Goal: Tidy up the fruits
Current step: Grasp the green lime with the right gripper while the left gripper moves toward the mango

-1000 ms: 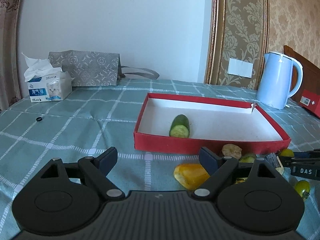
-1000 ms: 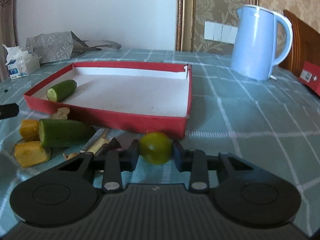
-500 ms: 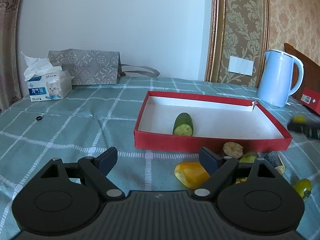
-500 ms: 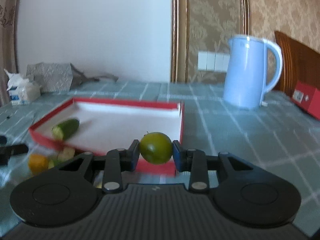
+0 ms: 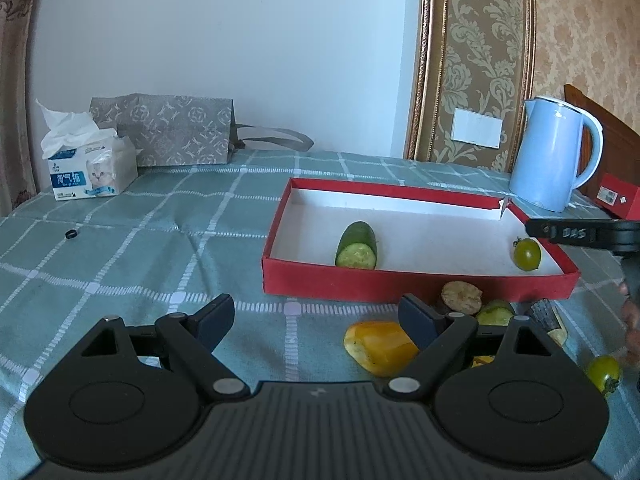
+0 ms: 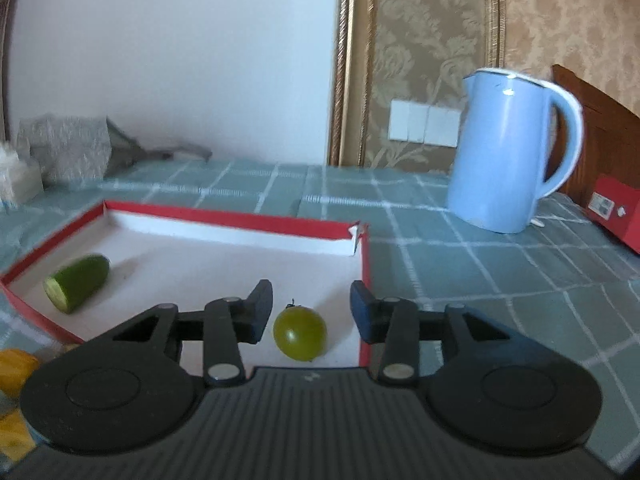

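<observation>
While my right hand-held gripper [image 6: 311,306] hangs over the near right corner of the red tray [image 6: 236,219], its jaws are spread wide with nothing in them; the green tomato [image 6: 299,333] lies on the white tray floor in the gap between the fingers, touching neither. In the left wrist view that same tomato sits at right of centre, just inside the tray's right wall. A cut cucumber piece [image 5: 357,245] lies in the tray near its front wall, left of centre. My left hand-held gripper [image 5: 316,316] is wide open too, empty, low over the checked worktop [image 5: 132,248]. Lower right of that frame, outside the tray: a yellow piece [image 5: 378,347] by the right finger, a brownish slice [image 5: 461,297], another green tomato [image 5: 603,372]. Blue kettle [image 6: 508,152] stands at upper right, tissue box [image 5: 90,168] at left.
</observation>
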`<action>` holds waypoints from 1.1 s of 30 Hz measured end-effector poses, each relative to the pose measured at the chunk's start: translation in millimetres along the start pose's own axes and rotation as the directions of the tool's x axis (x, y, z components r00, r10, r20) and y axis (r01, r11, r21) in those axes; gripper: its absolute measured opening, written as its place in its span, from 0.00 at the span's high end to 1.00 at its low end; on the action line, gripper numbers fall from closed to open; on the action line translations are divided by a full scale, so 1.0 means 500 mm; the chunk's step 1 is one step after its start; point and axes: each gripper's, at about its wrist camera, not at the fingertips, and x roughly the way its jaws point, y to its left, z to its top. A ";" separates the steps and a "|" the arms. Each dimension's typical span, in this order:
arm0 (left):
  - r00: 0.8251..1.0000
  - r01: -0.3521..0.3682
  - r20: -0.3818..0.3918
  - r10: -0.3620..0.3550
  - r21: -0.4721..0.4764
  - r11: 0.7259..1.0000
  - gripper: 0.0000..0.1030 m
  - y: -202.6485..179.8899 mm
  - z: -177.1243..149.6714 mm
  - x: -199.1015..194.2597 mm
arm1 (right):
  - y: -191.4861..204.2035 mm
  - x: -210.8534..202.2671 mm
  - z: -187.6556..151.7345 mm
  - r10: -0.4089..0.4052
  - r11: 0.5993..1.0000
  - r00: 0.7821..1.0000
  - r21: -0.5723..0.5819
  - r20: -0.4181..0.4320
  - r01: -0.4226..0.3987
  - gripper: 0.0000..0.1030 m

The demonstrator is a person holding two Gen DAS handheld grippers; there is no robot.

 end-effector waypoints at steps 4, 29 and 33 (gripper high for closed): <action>1.000 0.018 0.025 -0.018 0.001 1.000 0.13 0.001 -0.001 -0.013 | -0.018 -0.040 -0.002 -0.006 0.999 0.999 0.044 0.049 0.004 0.44; 0.993 0.112 0.025 -0.119 0.188 0.976 0.11 -0.055 -0.041 -0.059 | -0.071 -0.130 -0.074 -0.042 0.983 0.998 0.179 0.051 0.032 0.13; 0.999 0.034 0.031 -0.039 0.162 0.986 0.10 -0.034 -0.031 -0.047 | -0.072 -0.129 -0.075 -0.047 0.982 0.998 0.184 0.043 0.038 0.09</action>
